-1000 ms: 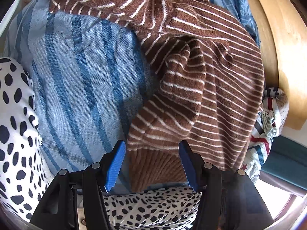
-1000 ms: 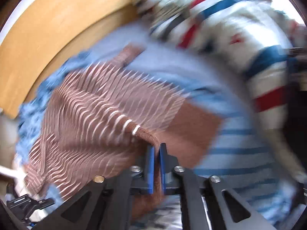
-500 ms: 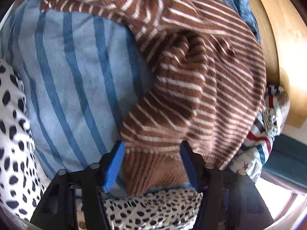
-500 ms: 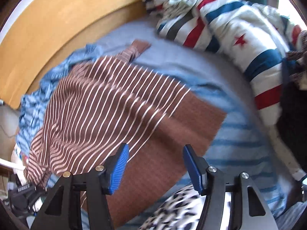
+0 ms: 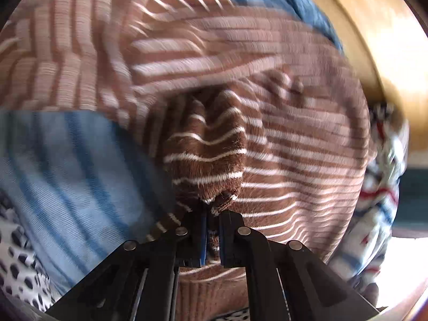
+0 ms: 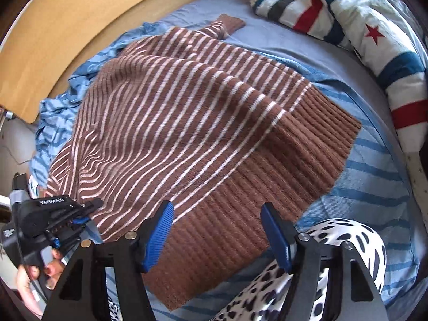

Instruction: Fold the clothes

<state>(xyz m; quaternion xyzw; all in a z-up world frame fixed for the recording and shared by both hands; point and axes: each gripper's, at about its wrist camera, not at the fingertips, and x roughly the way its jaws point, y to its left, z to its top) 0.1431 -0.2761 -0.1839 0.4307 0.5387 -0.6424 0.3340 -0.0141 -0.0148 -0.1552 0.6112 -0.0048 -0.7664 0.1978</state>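
Brown striped sweater point(image 6: 187, 123) lies spread on the blue striped bedding point(image 6: 374, 176), ribbed hem toward the right gripper point(image 6: 216, 232), whose tongs hover wide apart, holding nothing. Left gripper point(image 5: 212, 220) is clamped on a bunched fold at the sweater's side edge. The knit looks thick, soft and floppy, fairly weighty; it likely sags and stretches. The hem corner or side seam seems the best hold.

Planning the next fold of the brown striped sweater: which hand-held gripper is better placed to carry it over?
Probably left: the left hand-held gripper is shut on the brown striped sweater; the right hand-held gripper hangs open above its ribbed hem.
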